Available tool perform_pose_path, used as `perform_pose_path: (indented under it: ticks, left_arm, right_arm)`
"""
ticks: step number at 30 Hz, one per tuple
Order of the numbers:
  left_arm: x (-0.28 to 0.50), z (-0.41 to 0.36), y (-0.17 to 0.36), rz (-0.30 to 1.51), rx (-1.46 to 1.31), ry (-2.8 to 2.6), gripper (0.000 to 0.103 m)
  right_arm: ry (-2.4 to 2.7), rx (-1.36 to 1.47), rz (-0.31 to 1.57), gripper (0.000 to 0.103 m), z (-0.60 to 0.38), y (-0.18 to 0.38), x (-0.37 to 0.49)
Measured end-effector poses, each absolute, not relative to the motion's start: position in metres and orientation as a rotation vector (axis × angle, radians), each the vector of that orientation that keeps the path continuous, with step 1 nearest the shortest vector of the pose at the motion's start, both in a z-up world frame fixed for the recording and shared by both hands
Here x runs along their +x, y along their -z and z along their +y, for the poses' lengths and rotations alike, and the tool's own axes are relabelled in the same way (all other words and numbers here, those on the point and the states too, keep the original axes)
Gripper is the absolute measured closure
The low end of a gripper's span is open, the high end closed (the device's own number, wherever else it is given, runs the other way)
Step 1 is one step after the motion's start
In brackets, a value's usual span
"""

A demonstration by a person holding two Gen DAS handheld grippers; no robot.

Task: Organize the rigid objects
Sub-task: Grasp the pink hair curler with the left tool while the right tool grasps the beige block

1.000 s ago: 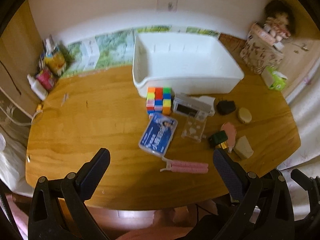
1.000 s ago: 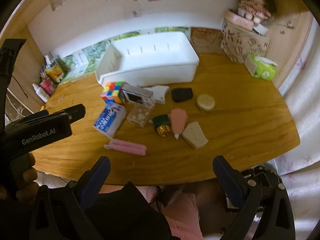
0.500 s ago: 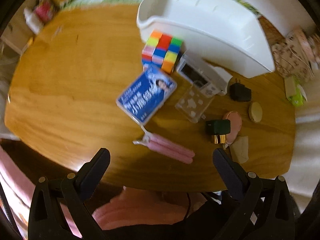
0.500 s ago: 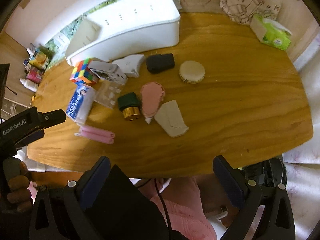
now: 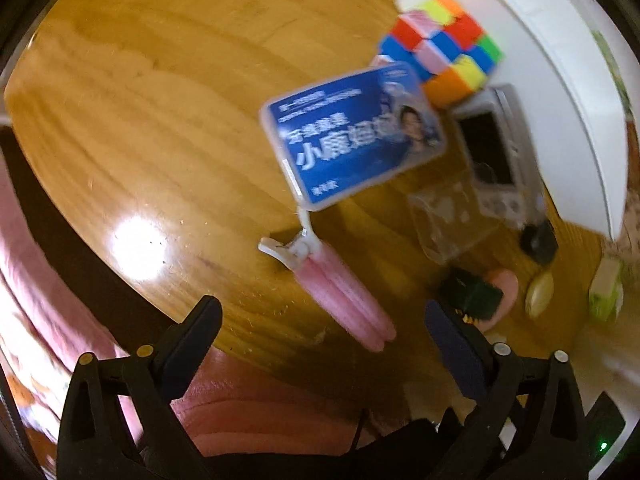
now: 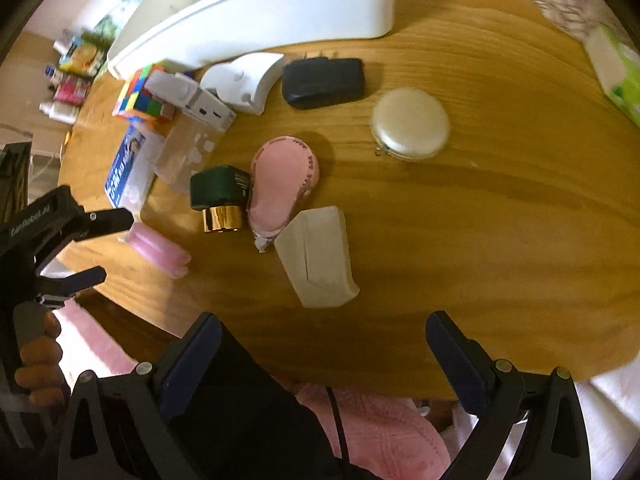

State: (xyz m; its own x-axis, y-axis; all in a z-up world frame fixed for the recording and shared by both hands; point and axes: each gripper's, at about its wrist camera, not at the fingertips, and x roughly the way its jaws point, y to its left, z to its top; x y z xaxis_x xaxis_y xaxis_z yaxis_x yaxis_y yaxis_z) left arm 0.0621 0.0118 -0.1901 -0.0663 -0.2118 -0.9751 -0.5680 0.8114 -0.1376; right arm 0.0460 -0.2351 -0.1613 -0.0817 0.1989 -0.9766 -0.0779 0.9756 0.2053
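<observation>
Tabletop (image 6: 500, 240) cluttered; both hand-held grippers, left (image 5: 322, 320) and right (image 6: 322, 332), gape wide, empty; pink clip (image 5: 344, 292) at left's twelve o'clock.

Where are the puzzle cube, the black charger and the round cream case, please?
puzzle cube (image 5: 444, 46), left wrist view, centre of its top face.
black charger (image 6: 324, 82), right wrist view, middle of its body.
round cream case (image 6: 409, 123), right wrist view, centre of its lid.

"GenRobot.AI" on the left tool (image 6: 98, 246); Chinese "小" on the blue box (image 5: 354, 136).
</observation>
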Motion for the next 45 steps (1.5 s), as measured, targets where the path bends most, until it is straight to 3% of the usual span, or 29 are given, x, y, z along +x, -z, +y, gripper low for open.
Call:
perform_pose_path:
  ticks: [7,12,17,21,23,35,39,45]
  left_arm:
    - [0.052,0.021,0.207,1.617,-0.756,-0.421,0.010]
    - [0.043,0.025,0.228,1.614,-0.821,-0.452,0.022]
    - [0.051,0.023,0.234,1.602,-0.833,-0.490,0.041]
    - [0.056,0.023,0.225,1.594,-0.834,-0.519,0.059]
    - [0.055,0.025,0.222,1.587,-0.851,-0.522,0.067]
    - [0.035,0.039,0.232,1.590,-0.892,-0.425,0.074]
    - [0.031,0.045,0.236,1.617,-0.864,-0.399,0.074]
    - [0.032,0.058,0.236,1.652,-0.786,-0.340,0.074]
  right_arm:
    - [-0.349,-0.024,1.713,0.003,-0.225,0.176,0.068]
    - [-0.413,-0.078,1.744,0.008,-0.218,0.184,0.084]
    - [-0.473,-0.117,1.766,0.009,-0.208,0.190,0.100]
    - [-0.501,-0.135,1.786,0.023,-0.202,0.191,0.104]
    - [-0.510,-0.134,1.797,0.024,-0.198,0.193,0.105]
    - [-0.484,-0.114,1.839,0.035,-0.186,0.200,0.101]
    - [-0.392,-0.091,1.818,0.056,-0.194,0.199,0.099]
    - [-0.298,0.042,1.778,0.056,-0.214,0.199,0.097]
